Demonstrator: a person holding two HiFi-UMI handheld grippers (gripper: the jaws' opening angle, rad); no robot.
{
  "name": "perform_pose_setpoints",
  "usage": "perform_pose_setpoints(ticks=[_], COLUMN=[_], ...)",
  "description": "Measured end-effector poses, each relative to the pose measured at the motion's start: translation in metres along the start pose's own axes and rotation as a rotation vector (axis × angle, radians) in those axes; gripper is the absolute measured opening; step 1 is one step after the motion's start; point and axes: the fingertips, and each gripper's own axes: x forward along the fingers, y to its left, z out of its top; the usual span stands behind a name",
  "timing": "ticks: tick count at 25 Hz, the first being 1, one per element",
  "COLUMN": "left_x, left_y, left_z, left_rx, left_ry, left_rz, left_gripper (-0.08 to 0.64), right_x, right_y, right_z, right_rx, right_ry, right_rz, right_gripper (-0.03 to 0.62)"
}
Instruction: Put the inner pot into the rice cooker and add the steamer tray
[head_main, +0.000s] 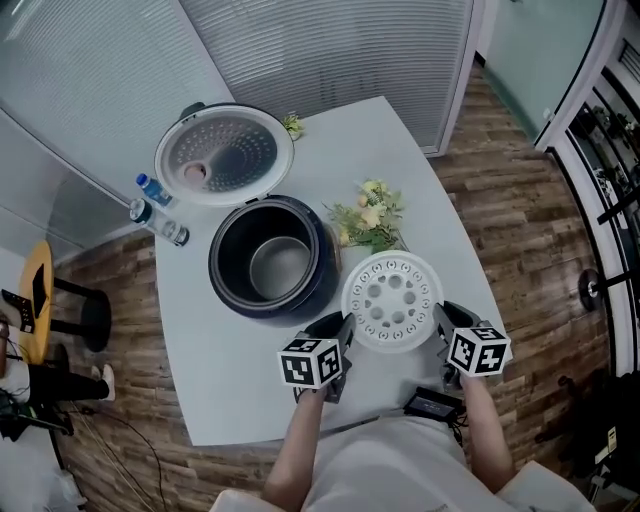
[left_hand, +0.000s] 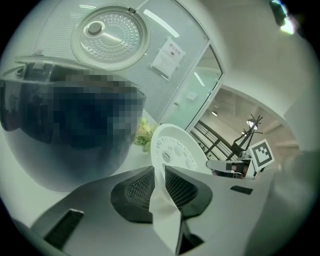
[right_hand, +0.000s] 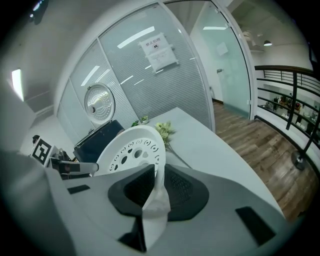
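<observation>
I hold the white perforated steamer tray (head_main: 393, 300) level above the table, to the right of the rice cooker (head_main: 270, 260). My left gripper (head_main: 341, 330) is shut on the tray's left rim (left_hand: 170, 150). On the opposite rim (right_hand: 135, 147) my right gripper (head_main: 440, 322) is shut too. The dark cooker body stands open with the metal inner pot (head_main: 280, 265) inside it. Its round lid (head_main: 224, 152) is tipped back behind. In the left gripper view the cooker (left_hand: 65, 130) fills the left side.
A bunch of pale artificial flowers (head_main: 372, 222) lies just behind the tray. Two water bottles (head_main: 158, 210) stand at the table's left edge by the lid. A small black device (head_main: 432, 405) sits at the near edge. Wooden floor surrounds the white table (head_main: 240, 370).
</observation>
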Motion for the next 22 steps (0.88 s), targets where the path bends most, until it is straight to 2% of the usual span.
perform_pose_setpoints(ticks=[7,12,17,22], left_x=[-0.020,-0.040,-0.062,-0.093], left_y=[-0.008,-0.019,-0.032,-0.047], left_z=[0.026,0.042,0.055,0.078], left_rx=[0.028,0.017,0.053,0.105], left_ry=[-0.055,-0.100,-0.144,-0.234], left_rz=[-0.041,-0.094,-0.124,-0.143], left_gripper=[0.063,0.057,0.055,0.055], right_x=[-0.020,-0.034,-0.052,-0.072], right_y=[0.018,0.029,0.041,0.061], right_z=[0.017,0.026,0.033,0.053], right_rx=[0.017,0.049,0.067,0.041], right_ry=[-0.069,-0.122,-0.162,-0.237], right_rz=[0.000,0.007,0.007,0.021], right_gripper=[0.072,0.071,0.069,0.069])
